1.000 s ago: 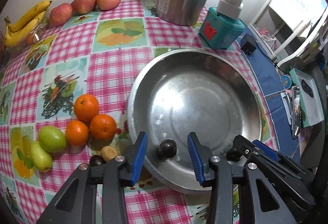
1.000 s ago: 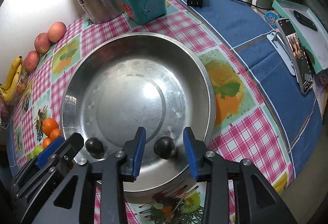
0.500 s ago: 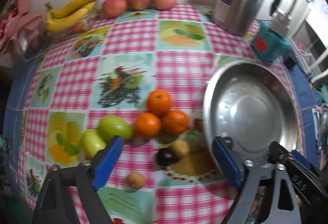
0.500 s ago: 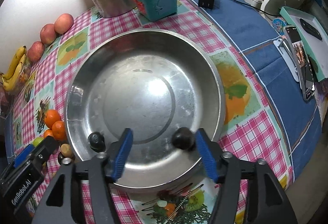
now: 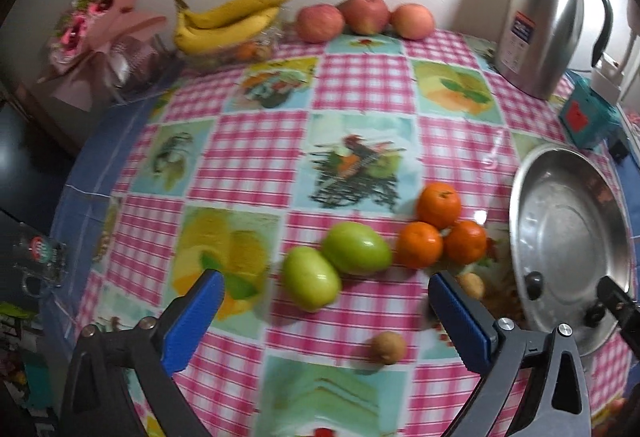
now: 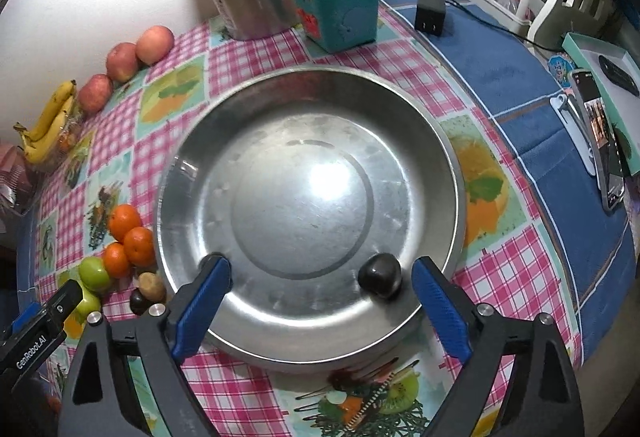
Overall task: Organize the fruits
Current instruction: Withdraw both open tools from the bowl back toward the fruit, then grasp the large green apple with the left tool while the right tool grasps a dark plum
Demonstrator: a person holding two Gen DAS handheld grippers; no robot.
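Note:
A steel basin (image 6: 448,173) sits on the checked tablecloth and also shows in the left wrist view (image 5: 520,197). A dark round fruit (image 6: 379,274) lies inside it near the front rim. My right gripper (image 6: 320,301) is open and empty over the basin's near edge. My left gripper (image 5: 324,317) is open and empty above two green fruits (image 5: 336,265). Three oranges (image 5: 438,229) lie beside them. A small brown fruit (image 5: 387,347) lies between the left fingers. Another brown fruit (image 6: 152,287) and a dark fruit (image 6: 140,301) lie by the basin's left rim.
Bananas (image 5: 228,21) and three apples (image 5: 362,15) lie at the table's far edge. A steel thermos (image 5: 548,17) and a teal box (image 6: 336,11) stand behind the basin. A phone (image 6: 600,133) and a black charger (image 6: 430,15) lie on the blue cloth at right.
My left gripper left a dark fruit in the basin, opened wide and swung left over the green fruits. My right gripper opened and let go of the other dark fruit, drawing back slightly.

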